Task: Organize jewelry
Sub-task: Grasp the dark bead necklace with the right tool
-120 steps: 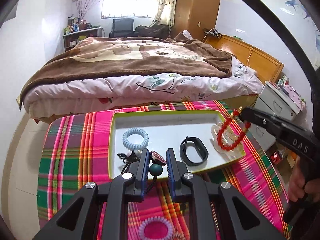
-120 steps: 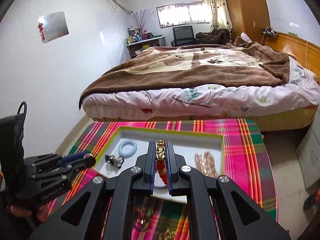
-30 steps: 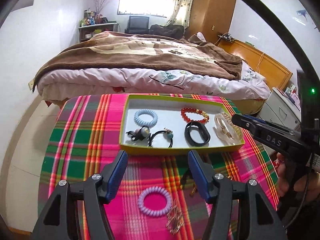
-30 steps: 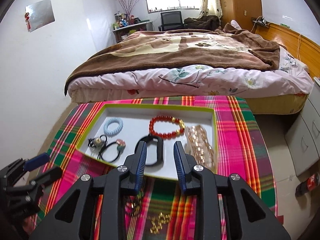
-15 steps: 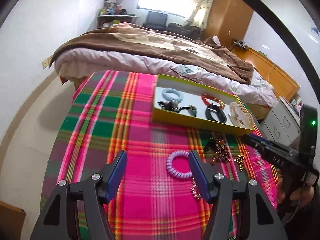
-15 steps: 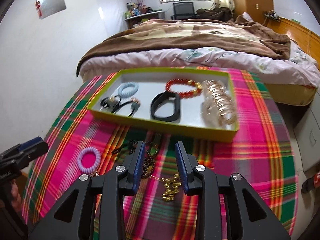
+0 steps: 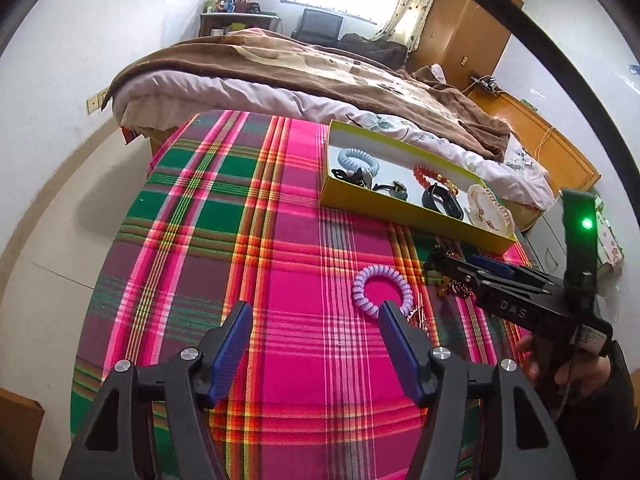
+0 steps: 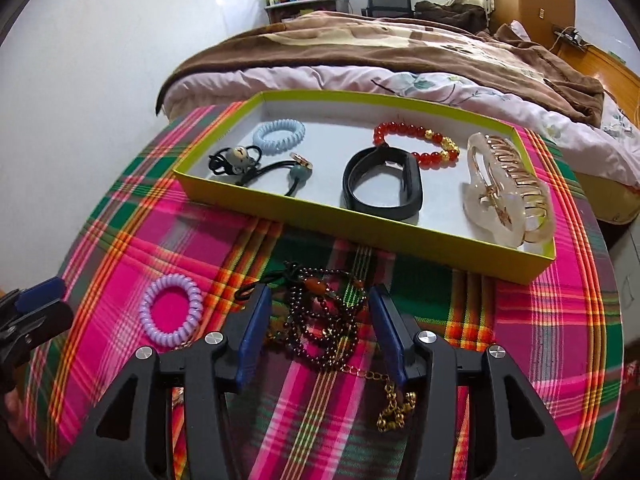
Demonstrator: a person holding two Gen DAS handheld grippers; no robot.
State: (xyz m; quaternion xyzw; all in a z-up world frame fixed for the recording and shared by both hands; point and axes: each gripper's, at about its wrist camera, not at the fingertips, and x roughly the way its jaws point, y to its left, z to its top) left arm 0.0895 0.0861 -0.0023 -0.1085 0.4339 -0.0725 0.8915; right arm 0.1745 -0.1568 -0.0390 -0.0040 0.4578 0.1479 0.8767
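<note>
Beads are up next by the look of it: the dark bead necklace point(image 8: 320, 320) is lying in a tangle on the plaid tablecloth point(image 8: 552, 344), just in front of the yellow-green tray point(image 8: 400, 240), and the right gripper point(image 8: 318, 328) now has its jaws spread wide on either side of the pile. A second ago those jaws were much narrower and pointed at the tray, so it's swung down off the tray and opened up over the necklace. Nothing's pinched yet as far as I can see.

Right beside the beads, away from the tray, there's a gold chain point(image 8: 394, 404), and I honestly can't tell if it's part of the same tangle or separate. On the other side of the beads sits the purple coil hair tie point(image 8: 171, 312).

In the tray: blue coil tie point(image 8: 279, 136), red bead bracelet point(image 8: 416, 142) (this one was hanging from the right gripper four seconds ago, so it's been dropped off), black band point(image 8: 380, 184), clear claw clip point(image 8: 508, 188), and two black hair ties with charms point(image 8: 256, 168).

The left gripper point(image 7: 316, 344) has backed well off from the tray, jaws wide apart and empty, with the purple coil tie just past its right finger.

So I'd guess three things left on the cloth, the necklace first. A tangled strand like that could snag the chain coming up.
</note>
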